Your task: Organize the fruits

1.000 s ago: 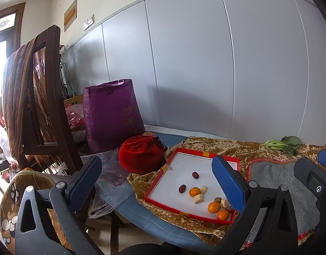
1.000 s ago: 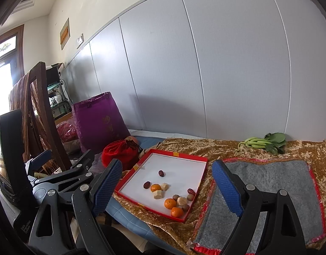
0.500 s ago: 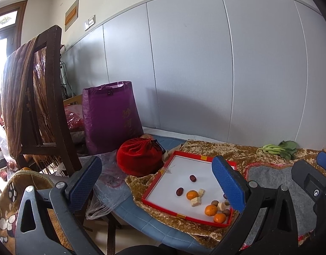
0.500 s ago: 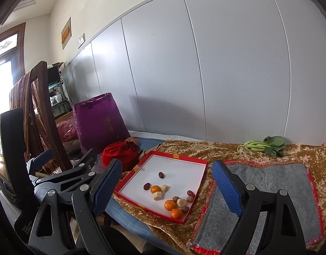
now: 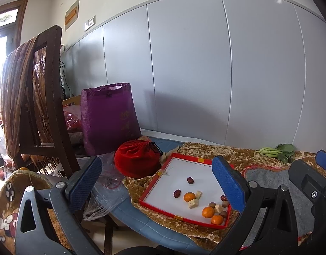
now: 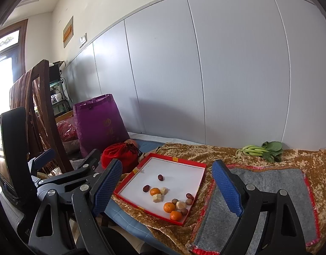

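Observation:
A red-rimmed white tray [image 5: 184, 217] [image 6: 175, 159] lies on a gold cloth. It holds three tangerines [image 5: 189, 197] [image 6: 169, 207], dark red dates [image 5: 190, 180] [image 6: 160, 177], pale chunks [image 5: 193, 203] and small brown round fruits [image 5: 211, 205]. The fruits cluster toward the tray's near right corner. My left gripper [image 5: 156, 184] hangs open short of the tray, with nothing between its blue pads. My right gripper [image 6: 167, 186] is open too, held back from the table and framing the tray and the mat's left edge.
A grey felt mat [image 6: 269, 191] with red trim lies right of the tray. Green vegetables [image 6: 260, 149] rest at the back right. A red drawstring pouch [image 5: 137, 161], a purple bag [image 5: 108, 114] and a wooden chair [image 5: 50, 85] crowd the left side.

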{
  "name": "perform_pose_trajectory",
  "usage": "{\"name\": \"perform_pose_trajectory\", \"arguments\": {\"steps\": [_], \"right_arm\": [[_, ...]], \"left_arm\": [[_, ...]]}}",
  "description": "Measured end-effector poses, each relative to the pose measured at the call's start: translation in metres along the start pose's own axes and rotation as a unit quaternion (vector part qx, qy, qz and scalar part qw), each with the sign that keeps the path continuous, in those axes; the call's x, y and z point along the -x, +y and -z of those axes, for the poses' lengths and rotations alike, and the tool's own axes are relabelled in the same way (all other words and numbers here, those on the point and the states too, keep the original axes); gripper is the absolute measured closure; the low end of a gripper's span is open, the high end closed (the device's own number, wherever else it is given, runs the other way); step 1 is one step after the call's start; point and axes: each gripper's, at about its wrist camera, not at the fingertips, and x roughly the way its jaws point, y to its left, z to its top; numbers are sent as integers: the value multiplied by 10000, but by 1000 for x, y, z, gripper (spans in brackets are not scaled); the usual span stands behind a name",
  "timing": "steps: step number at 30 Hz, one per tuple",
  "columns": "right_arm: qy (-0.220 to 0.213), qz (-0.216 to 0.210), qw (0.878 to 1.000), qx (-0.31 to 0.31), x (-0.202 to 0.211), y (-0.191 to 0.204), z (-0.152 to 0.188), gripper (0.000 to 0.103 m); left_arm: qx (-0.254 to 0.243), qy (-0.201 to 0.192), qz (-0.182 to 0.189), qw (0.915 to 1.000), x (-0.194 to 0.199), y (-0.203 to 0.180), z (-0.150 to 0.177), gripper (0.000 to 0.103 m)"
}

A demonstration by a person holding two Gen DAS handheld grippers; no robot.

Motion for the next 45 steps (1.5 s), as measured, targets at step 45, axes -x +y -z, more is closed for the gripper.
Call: {"name": "perform_pose_trajectory", "arguments": {"steps": [45], "right_arm": [[320, 20, 9994, 88, -29, 6, 11, 15]], "left_arm": [[111, 218, -63, 9997, -22, 6, 8, 0]]}}
